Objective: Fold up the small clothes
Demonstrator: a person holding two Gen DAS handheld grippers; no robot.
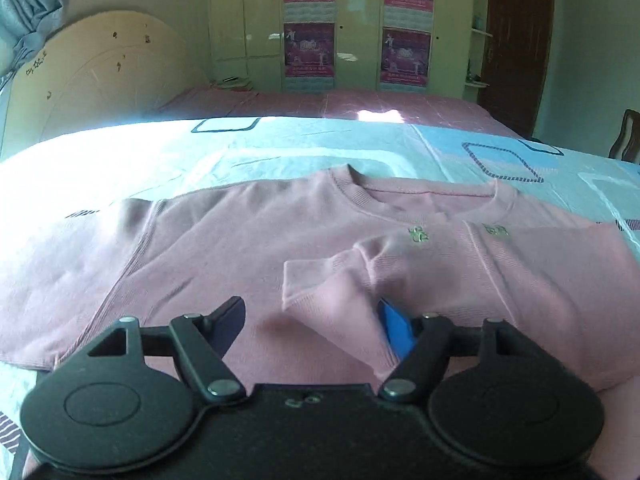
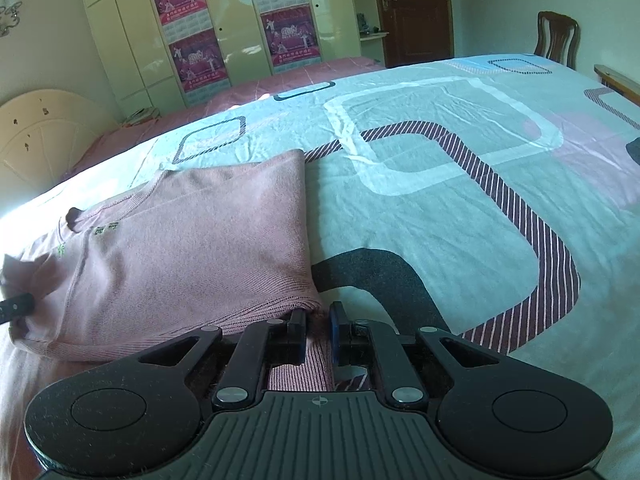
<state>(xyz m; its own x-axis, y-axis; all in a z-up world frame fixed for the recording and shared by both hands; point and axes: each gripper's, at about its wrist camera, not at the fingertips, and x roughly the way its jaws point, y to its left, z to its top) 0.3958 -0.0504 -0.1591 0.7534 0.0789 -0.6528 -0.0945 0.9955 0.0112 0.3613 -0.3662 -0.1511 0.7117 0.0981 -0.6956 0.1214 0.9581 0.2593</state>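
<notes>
Pink sweater (image 1: pixel 248 248) flat on the bed (image 2: pixel 440 200), on the patterned sheet. Collar (image 1: pixel 420 192) at the far end, pointing toward the wardrobe (image 1: pixel 360 24); hem at the near end, so the long axis runs from the cameras away to the collar. One side already folded in over the chest, its sleeve cuff (image 1: pixel 320 284) lying across the front; the other sleeve spread out toward the headboard (image 1: pixel 92 80).

Left hand-held gripper (image 1: pixel 312 328) spread wide just above the front of the sweater beside the cuff, pads not pressing on cloth.

Right hand-held gripper (image 2: pixel 318 334) pressed nearly together, pinching the hem at the folded near corner (image 2: pixel 304 308); ribbed knit visible between the fingers.

No containers in view.
</notes>
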